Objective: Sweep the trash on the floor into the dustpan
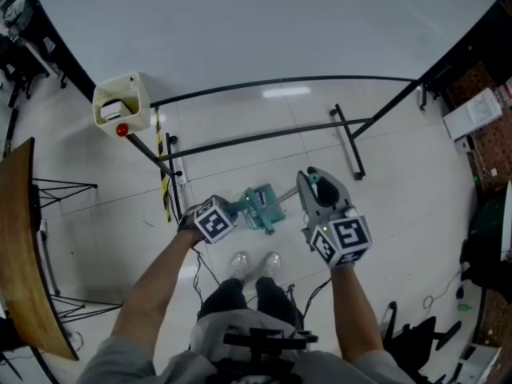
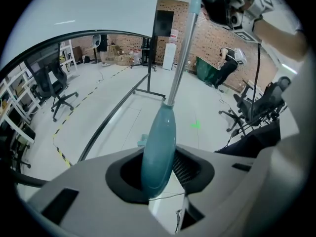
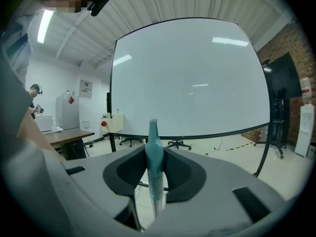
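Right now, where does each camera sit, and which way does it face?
Head view: on the person's head, facing steeply down at the floor; shows forearms, left gripper, right gripper, shoes.
Left gripper view: rides the left gripper, looks along its jaws across the floor; handle between them.
Right gripper view: rides the right gripper, looks roughly level at the whiteboard; teal tip between its jaws.
Shared: whiteboard, in head and right gripper views.

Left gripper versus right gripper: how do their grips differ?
Left gripper has a fat teal handle end leaning loose between its jaws; right gripper pinches a slim teal handle tip, upright. Left gripper faces the floor, right gripper a whiteboard. Both have teal handles between jaws.
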{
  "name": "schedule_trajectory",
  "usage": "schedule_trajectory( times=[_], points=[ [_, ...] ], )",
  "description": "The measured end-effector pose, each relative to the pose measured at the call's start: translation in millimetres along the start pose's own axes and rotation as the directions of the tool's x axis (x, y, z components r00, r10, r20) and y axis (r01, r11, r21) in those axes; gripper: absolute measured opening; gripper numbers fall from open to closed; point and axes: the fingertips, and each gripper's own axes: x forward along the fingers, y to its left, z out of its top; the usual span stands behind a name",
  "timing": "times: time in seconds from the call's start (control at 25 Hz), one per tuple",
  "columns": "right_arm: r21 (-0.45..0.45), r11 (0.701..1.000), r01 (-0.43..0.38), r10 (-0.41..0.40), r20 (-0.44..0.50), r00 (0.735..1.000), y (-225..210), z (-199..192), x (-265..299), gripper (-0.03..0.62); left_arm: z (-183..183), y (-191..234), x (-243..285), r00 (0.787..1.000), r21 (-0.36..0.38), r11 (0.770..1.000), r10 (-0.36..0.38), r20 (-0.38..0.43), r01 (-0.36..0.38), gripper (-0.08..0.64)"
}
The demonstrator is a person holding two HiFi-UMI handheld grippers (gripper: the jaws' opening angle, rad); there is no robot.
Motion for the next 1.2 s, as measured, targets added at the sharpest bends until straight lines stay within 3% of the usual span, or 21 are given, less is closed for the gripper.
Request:
schedule_trajectory(
  times=[0.24, 0.4, 0.56, 0.76, 0.92, 1.08, 1.2],
  points=[
    [-0.045, 0.999, -0.001, 0.001, 0.002, 1.0, -7.3, 9.2, -2.9, 0.098, -15.1, -5.0, -7.0, 0.999, -0.03, 0.999, -0.032, 0.012, 0.032, 0.147],
    [-0.076, 0.997, -0.021, 0.02, -0.008, 1.0, -11.9, 17.5, 10.8, 0.098, -21.9, 2.8, -9.7, 1.0, -0.044, 0.999, -0.003, 0.015, 0.003, 0.147],
    [-0.108, 0.989, -0.098, 0.096, -0.015, 0.995, -11.1, 25.0, 33.7, 0.098, -27.8, 11.5, -18.8, 0.998, -0.071, 0.996, 0.059, -0.005, -0.059, 0.152],
    [-0.135, 0.966, -0.22, 0.218, -0.029, 0.976, -21.5, 28.2, 68.8, 0.098, -25.4, 7.7, -19.0, 0.996, -0.141, 0.986, 0.089, 0.03, -0.084, 0.156],
    [-0.151, 0.914, -0.376, 0.372, -0.05, 0.927, -30.5, 24.0, 98.0, 0.098, -9.7, 9.3, -16.5, 0.986, -0.23, 0.964, 0.154, 0.067, -0.135, 0.158],
    [-0.162, 0.829, -0.536, 0.528, -0.09, 0.844, -38.6, 12.7, 123.9, 0.098, 0.8, -0.8, -14.5, 0.978, -0.338, 0.922, 0.209, 0.023, -0.189, 0.158],
    [-0.187, 0.768, -0.613, 0.6, -0.125, 0.79, -44.9, 3.0, 147.5, 0.098, 14.1, -1.7, -12.7, 0.966, -0.386, 0.892, 0.258, 0.01, -0.234, 0.158]
  ],
)
